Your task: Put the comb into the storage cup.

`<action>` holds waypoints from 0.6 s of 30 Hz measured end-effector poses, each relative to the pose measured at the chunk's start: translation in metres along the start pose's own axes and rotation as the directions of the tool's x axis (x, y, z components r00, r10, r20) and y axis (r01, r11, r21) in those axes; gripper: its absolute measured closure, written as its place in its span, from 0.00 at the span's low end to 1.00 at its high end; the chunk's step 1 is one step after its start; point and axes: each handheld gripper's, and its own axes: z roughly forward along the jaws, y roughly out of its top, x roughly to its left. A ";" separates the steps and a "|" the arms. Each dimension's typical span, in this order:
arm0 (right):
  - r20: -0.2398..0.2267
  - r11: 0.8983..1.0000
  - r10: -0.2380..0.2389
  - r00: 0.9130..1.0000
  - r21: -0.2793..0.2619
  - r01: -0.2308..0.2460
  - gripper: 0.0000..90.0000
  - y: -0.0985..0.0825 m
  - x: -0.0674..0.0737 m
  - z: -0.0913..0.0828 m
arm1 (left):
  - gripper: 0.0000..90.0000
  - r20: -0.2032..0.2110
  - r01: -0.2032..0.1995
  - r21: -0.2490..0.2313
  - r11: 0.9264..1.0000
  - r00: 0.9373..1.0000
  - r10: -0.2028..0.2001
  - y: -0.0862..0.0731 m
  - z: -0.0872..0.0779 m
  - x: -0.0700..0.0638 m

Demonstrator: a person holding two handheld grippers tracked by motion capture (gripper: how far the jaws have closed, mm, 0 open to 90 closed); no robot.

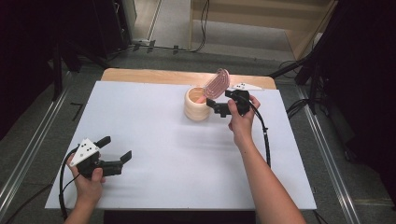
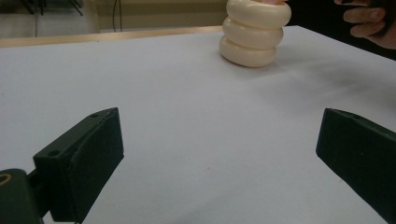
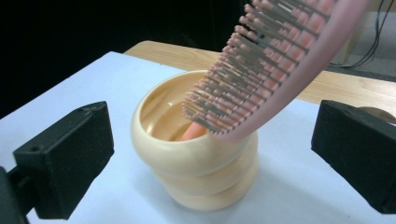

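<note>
Brush (image 1: 218, 84) is standing handle-down in the cup (image 1: 196, 104), leaning on its rim, bristle head tilting out over the far side. I'm holding my right gripper (image 1: 215, 107) just beside the cup, jaws spread wide, gripping nothing. My left gripper (image 1: 115, 148) is resting well apart near the table's (image 1: 154, 140) front, jaws gaping wide, empty.

Left gripper (image 1: 115, 148): black body, two blocky black jaws, white three-cornered plate with dark dots on top, black cable trailing behind. Right gripper (image 1: 215, 106): same black build, cable behind. Forearms unsleeved.
</note>
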 end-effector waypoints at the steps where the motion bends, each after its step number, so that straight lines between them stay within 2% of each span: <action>1: 0.003 1.000 -0.005 1.000 0.003 0.005 0.00 -0.001 0.001 -0.001 | 0.01 0.000 0.000 0.000 1.000 1.000 0.000 0.000 0.000 0.000; 6: 0.019 0.999 -0.037 0.999 0.004 0.037 0.00 -0.008 0.003 -0.008 | 0.01 0.000 0.000 0.002 1.000 1.000 0.000 0.000 0.000 0.000; 14: 0.026 0.998 -0.054 0.998 0.009 0.054 0.00 -0.021 0.002 -0.019 | 0.01 -0.001 0.002 0.002 1.000 1.000 -0.002 0.000 0.000 0.000; 18: 0.023 0.999 -0.048 0.999 0.007 0.048 0.00 -0.028 0.001 -0.023 | 0.01 -0.001 0.001 0.002 1.000 1.000 -0.001 0.000 0.000 0.000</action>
